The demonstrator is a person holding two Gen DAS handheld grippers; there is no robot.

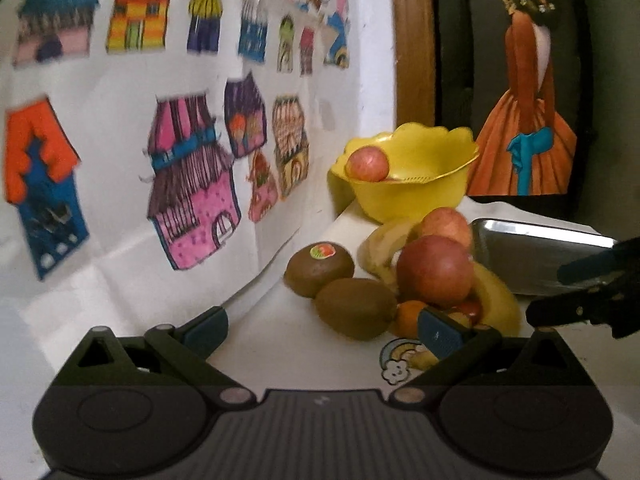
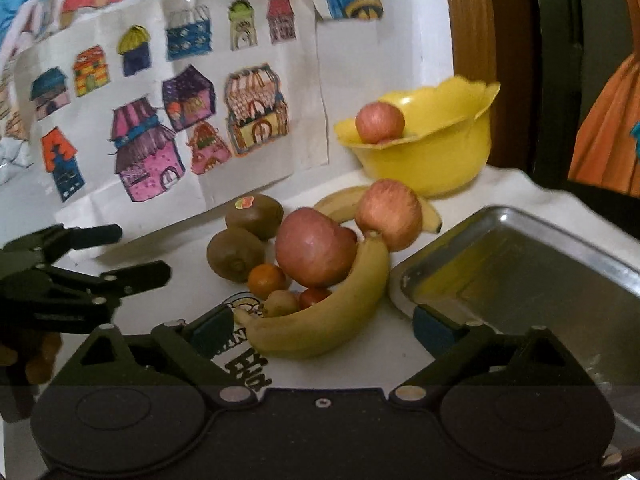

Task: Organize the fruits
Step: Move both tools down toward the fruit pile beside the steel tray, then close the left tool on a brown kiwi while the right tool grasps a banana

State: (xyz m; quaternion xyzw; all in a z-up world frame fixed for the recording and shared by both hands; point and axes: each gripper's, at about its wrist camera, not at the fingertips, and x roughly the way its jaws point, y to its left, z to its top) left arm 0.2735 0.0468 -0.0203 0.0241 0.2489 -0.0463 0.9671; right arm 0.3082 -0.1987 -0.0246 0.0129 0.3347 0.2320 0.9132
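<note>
Fruit is lying heaped on a white cloth-covered table (image 2: 332, 372), and the heap is serving as the landmark here: a large red apple (image 2: 314, 252) is sitting at its middle, a second apple (image 2: 388, 214) is resting just behind it, and a long banana (image 2: 320, 328) is curving around its front edge, with another banana (image 2: 344, 204) partly hidden behind the apples. Two brown kiwis are lying touching each other at the left of the heap; the rear kiwi (image 2: 256, 216) is carrying a small round sticker whose print is too blurred to read, and the front kiwi (image 2: 234, 256) is bare. A small orange (image 2: 267, 280) is sitting tucked between the front kiwi and the large apple. Behind the heap a yellow scalloped bowl (image 2: 432, 164) is standing against the wall, holding one apple in the bowl (image 2: 379, 122). To the right of the heap a shiny metal tray (image 2: 520, 276) is lying just beside the long banana. Printed black lettering on the cloth is peeking out below the long banana, mostly covered and unreadable. Children's coloured drawings of houses (image 2: 160, 128) are hanging on the wall to the left behind the heap. The right gripper (image 2: 324, 330) is hovering in front of the heap with its fingers spread wide, the long banana lying between them untouched. The left gripper (image 1: 322, 332) is hanging at the left of the heap, spread apart too, pinching nothing.
</note>
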